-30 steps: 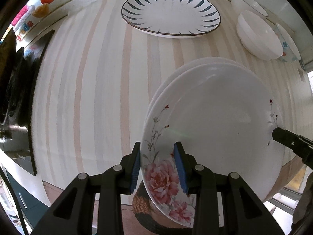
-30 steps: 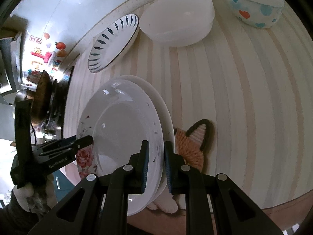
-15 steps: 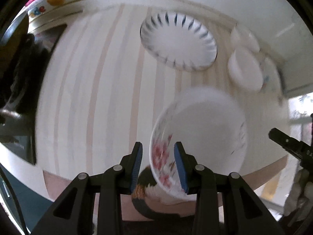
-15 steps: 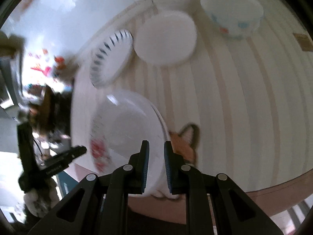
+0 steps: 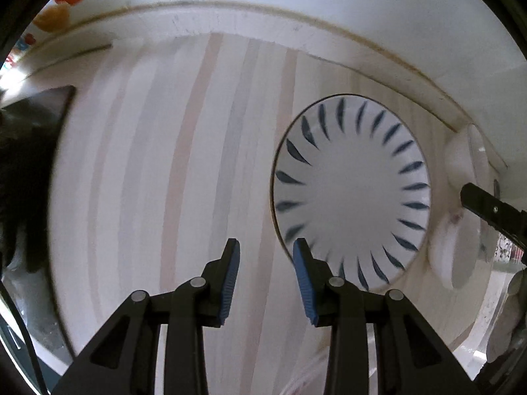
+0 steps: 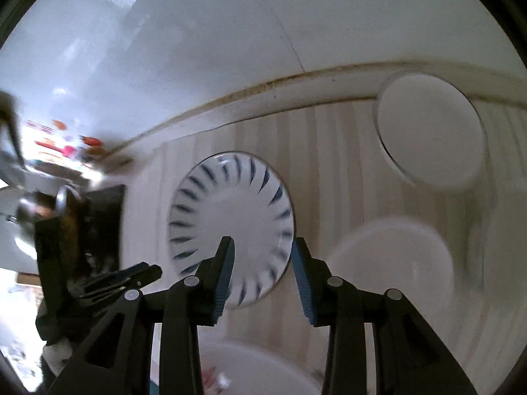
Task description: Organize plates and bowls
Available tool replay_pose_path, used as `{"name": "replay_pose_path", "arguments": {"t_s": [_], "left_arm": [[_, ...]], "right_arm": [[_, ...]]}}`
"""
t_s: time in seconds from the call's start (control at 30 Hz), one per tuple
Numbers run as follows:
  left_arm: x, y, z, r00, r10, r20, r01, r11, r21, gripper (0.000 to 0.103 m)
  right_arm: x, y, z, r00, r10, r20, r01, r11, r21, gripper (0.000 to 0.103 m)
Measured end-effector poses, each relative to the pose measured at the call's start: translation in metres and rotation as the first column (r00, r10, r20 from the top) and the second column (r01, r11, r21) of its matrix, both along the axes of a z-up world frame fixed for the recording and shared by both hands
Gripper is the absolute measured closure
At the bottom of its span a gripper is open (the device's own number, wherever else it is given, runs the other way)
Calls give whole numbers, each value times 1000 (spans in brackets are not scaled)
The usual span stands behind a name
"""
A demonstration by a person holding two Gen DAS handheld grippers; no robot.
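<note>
A white plate with dark blue leaf marks (image 5: 350, 197) lies flat on the striped counter, just right of my open, empty left gripper (image 5: 266, 250). The same plate (image 6: 230, 227) lies right in front of my open, empty right gripper (image 6: 262, 247). A white bowl (image 6: 429, 136) sits at the back right by the wall, and a blurred white bowl (image 6: 392, 260) lies nearer on the right. The rim of the floral plate stack (image 6: 260, 365) shows blurred at the bottom. The right gripper's finger (image 5: 490, 207) shows at the left wrist view's right edge.
A dark stove (image 6: 95, 227) with a pot stands at the counter's left end, also dark in the left wrist view (image 5: 26, 177). The white wall and its raised ledge (image 5: 296, 29) run along the back. White bowls (image 5: 457, 253) crowd the right side.
Both grippers have let go of the floral plates, opened wider, and swung up and forward to face the blue-leaf plate. The floral stack has dropped to the bottom edge of view.
</note>
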State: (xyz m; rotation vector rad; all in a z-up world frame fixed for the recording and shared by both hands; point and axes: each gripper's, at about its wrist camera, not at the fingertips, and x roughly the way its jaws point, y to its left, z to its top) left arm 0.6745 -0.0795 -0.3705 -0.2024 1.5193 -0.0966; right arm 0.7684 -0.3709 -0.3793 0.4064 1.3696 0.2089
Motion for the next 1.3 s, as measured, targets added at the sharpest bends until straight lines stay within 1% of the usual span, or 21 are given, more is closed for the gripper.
{"name": "replay_pose_path", "arguments": {"t_s": [0.1,0.2,0.23,0.27,0.3,0.33,0.4,0.43,0.5,0.57,0.63,0.7,0.8,0.97,1.13,1.3], "left_arm": [[9,0,-12,1000,17,-14,-17,999,-32,72],[14,-5,-18,1000,11,-7,-12,998,-56,72],[14,-8,-20,1000,3,-8,-3,998,-59,72],[14,-11,-22,1000,-3,-9,3,998,-65,78],[14,-12,-23,1000,-4,-9,3,998,-66,79],[13,-12,-22,1000,3,1,-3,998,-63,79],[11,-10,-20,1000,11,4,-11,997,-70,80],[11,-10,-20,1000,16,5,-16,997,-75,80],[9,-9,-17,1000,17,8,-17,997,-71,80],[8,-8,-12,1000,7,23,-5,999,-51,80],[7,-7,-6,1000,1,29,1,999,-47,80],[13,-12,-1,999,8,32,-6,999,-48,80],[12,-14,17,998,0,64,2,999,-37,80],[3,-17,47,995,-8,103,12,999,-40,80],[-24,-19,73,989,-23,146,28,999,-32,80],[-62,-26,84,985,-45,169,49,999,-15,80]], "right_arm": [[25,4,-20,999,28,-30,-30,998,-50,64],[36,6,-35,997,48,-54,-52,996,-75,65],[41,9,-41,996,63,-67,-69,994,-85,69],[42,10,-46,994,74,-77,-81,993,-91,72],[44,12,-50,992,86,-88,-94,990,-100,78],[47,15,-56,990,102,-103,-113,987,-116,84],[49,19,-62,985,128,-113,-144,980,-138,91],[50,22,-64,983,142,-112,-159,974,-160,91],[50,24,-65,982,155,-106,-172,970,-174,92],[49,23,-64,983,153,-97,-168,971,-168,92],[48,23,-63,985,149,-91,-162,975,-154,92],[44,22,-60,985,152,-84,-163,975,-150,91],[38,18,-53,986,149,-75,-158,978,-133,92],[20,10,-29,987,152,-44,-157,980,-121,92],[-8,1,2,988,154,-11,-154,984,-91,92],[-52,-8,29,989,148,27,-146,988,-53,92]]}}
